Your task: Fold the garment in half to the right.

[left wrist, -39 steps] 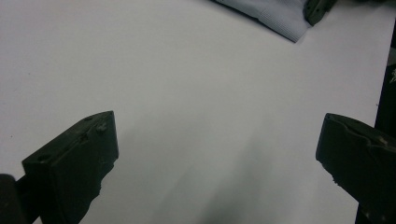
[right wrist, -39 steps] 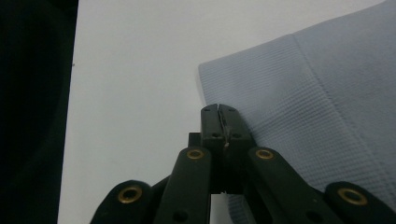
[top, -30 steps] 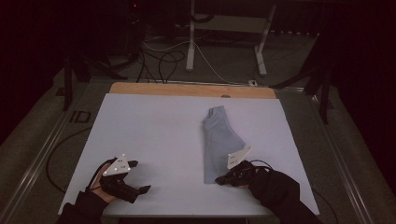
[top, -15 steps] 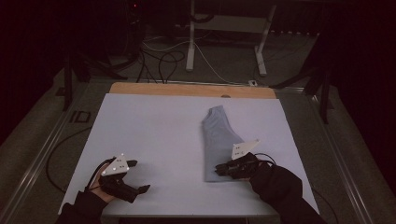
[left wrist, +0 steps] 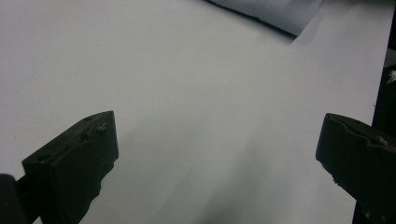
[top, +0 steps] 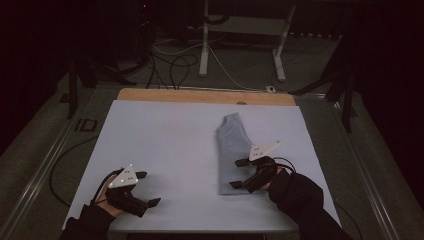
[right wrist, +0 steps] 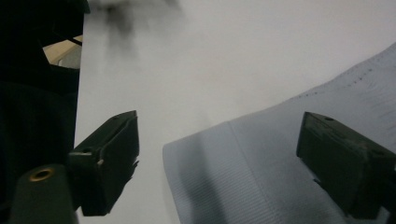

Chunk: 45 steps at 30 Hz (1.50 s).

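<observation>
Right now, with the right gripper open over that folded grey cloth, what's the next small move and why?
Probably draw the right gripper back off the folded cloth. Its jaws have just been opening, nothing is pinched between them, and the cloth lies flat on the table.

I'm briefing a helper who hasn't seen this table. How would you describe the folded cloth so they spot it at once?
Start at the pale mat covering the table. On its right half lies the folded cloth, a long, narrow grey-blue strip running from the far side toward the person. Its near end lies beside the open right hand-held gripper; it is the sole fabric item on the mat.
</observation>
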{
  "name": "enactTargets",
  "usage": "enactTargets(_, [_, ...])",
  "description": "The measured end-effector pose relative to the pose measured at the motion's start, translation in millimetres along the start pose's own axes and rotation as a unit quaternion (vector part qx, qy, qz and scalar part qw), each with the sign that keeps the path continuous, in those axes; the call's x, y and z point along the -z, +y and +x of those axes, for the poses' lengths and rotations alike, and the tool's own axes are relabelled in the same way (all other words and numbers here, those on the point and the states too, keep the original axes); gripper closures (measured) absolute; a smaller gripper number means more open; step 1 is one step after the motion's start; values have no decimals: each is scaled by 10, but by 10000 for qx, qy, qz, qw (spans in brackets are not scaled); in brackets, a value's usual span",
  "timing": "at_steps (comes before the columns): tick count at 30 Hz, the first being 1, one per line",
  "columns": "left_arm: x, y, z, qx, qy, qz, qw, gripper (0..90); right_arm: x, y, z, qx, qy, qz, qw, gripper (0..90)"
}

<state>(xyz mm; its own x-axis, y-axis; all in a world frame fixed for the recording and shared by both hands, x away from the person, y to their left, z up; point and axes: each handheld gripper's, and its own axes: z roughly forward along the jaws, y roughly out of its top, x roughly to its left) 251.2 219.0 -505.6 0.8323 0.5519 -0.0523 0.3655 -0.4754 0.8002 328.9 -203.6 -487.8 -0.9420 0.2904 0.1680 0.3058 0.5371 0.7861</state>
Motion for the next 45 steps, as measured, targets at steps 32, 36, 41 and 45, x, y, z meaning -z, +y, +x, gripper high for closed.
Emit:
enactTargets(32, [58,-71,83,139,64,-1,9999,5,416,-482,-79,-312,-962,-389,9941,95])
enactTargets(36, [58,-80,87,125,86,22,9999,5,472,-569,-75,-377,-1061,-435,9927,95])
enactTargets(41, [58,-95,83,146,94,24,9998,5,495,-703,-64,-471,-1214,-357,9908,95])
enactTargets(45, [62,-102,90,166,110,1,9998,5,538,-779,-44,-580,-1333,-406,9885,95])
